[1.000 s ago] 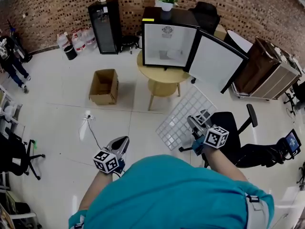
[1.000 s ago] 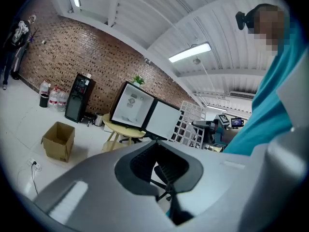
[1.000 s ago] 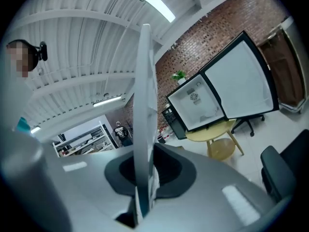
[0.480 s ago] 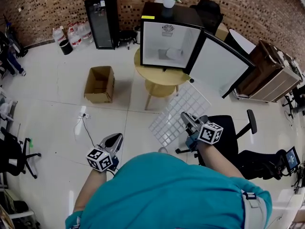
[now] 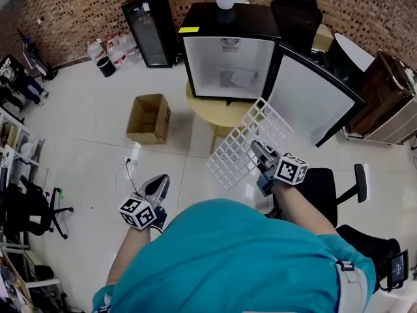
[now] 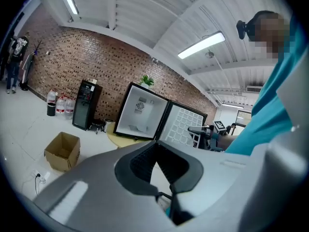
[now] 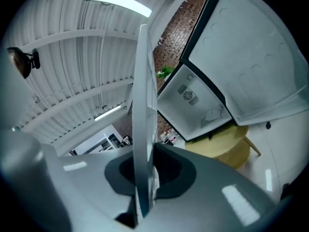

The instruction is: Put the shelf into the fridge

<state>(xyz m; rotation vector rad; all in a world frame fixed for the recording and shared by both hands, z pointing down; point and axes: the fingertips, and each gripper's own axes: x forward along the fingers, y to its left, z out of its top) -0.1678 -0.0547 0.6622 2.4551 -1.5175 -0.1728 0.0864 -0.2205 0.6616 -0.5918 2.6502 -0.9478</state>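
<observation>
The small black fridge [image 5: 228, 64] stands on a round table with its door [image 5: 316, 100] swung open to the right and a bare white interior. The white grid shelf [image 5: 251, 142] hangs tilted in the air just in front of the fridge, with my right gripper [image 5: 260, 154] shut on its near right edge. In the right gripper view the shelf [image 7: 144, 105] runs edge-on between the jaws, and the fridge [image 7: 193, 105] lies beyond. My left gripper [image 5: 158, 184] is low at the left, shut and holding nothing, well apart from the shelf.
A low yellow round table [image 5: 225, 113] carries the fridge. An open cardboard box [image 5: 150, 118] sits on the floor at the left, with a cable [image 5: 133, 165] near it. A black cooler [image 5: 148, 28] and water bottles [image 5: 114, 51] line the brick wall. A black office chair [image 5: 326, 188] stands at the right.
The right gripper has carried the shelf up and forward, closer to the open fridge. The fridge now looks nearer in the head view. The left gripper stayed low.
</observation>
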